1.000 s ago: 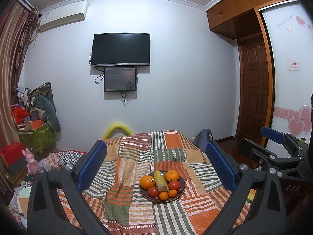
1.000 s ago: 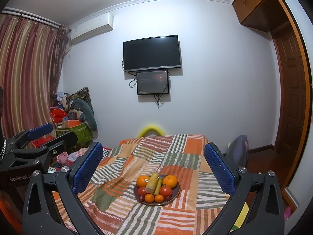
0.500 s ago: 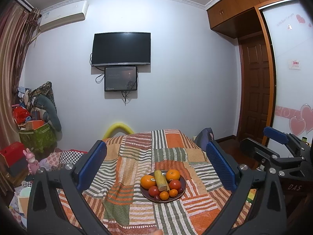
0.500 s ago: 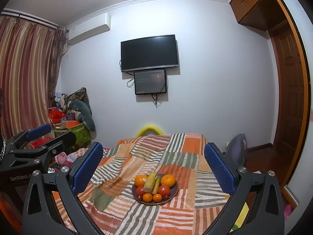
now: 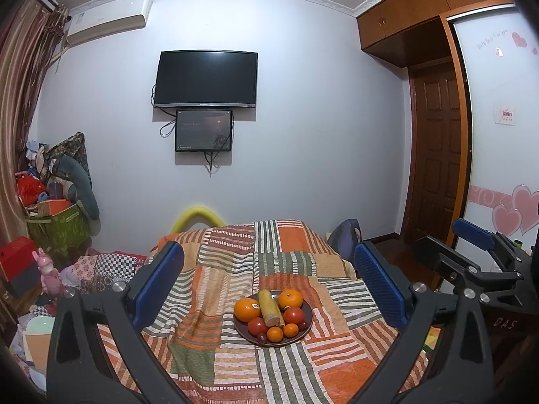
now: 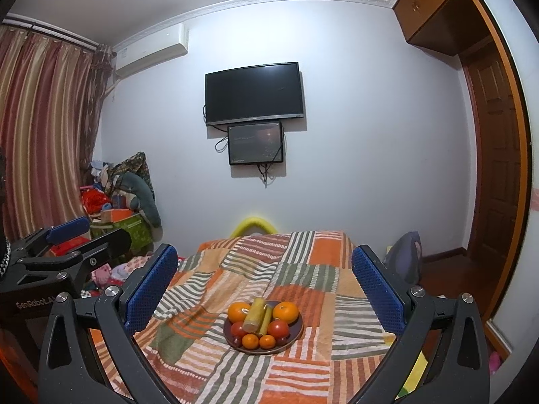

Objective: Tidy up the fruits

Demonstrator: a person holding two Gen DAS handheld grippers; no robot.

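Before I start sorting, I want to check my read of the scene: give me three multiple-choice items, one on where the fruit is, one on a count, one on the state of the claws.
1. Where is the fruit?
A. On a plate on the patchwork cloth
B. In the green box
C. On the floor

2. How many large oranges are on the plate?
A. None
B. Two
C. Five

3. How are the claws?
A. Both open, holding nothing
B. Left shut on an orange
C. Both shut

Key:
1. A: the plate sits on the patchwork cloth.
2. B: one large orange on each side of the yellow-green stalk.
3. A: left claw and right claw gape wide above the table.
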